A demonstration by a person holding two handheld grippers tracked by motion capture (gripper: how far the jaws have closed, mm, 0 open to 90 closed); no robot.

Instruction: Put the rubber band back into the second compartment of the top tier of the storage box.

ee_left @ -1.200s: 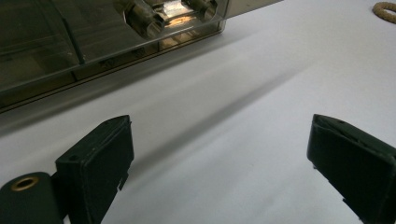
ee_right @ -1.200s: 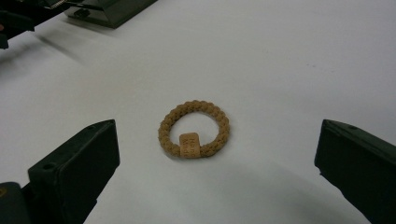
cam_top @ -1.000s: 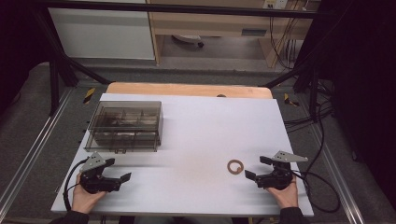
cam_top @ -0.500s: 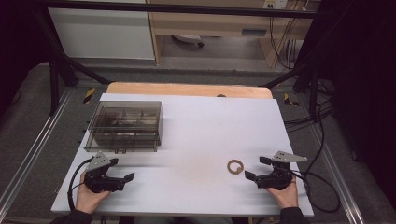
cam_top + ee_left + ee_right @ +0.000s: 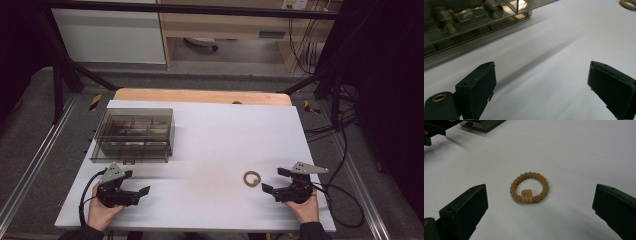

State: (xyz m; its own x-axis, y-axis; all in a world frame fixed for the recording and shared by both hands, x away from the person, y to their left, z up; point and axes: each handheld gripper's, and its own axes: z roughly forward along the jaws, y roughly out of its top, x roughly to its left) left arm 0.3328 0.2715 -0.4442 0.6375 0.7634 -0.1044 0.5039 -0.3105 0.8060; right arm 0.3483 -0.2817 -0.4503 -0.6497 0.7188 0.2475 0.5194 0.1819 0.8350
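— White board [image 5: 210, 145] over a wooden table, dark frame rails either side, cables trailing off to your right, a pale cabinet behind. What are you working with?

— You have a braided tan ring [image 5: 251, 178] lying flat on the board, just ahead of your right gripper [image 5: 280, 180]. In the right gripper view the ring [image 5: 529, 187] sits centred between the jaws, which are spread wide and touch nothing. Its little tag faces you.

— And your left?

— Your left gripper [image 5: 137, 182] rests near the board's front edge, jaws also spread, empty. The smoked box [image 5: 134, 134] stands just beyond it, lid shut, well apart from the ring.

— What could go wrong from here?

— The ring is thin and flat. Come in too high and the jaws will likely close over it and miss; too low and you may scrape the board and push the ring away. It's soft, so a pinch on one side might fold it or let it slip.

— Anything about the surface?

— It looks smooth and bare, so the ring would probably slide freely if nudged.
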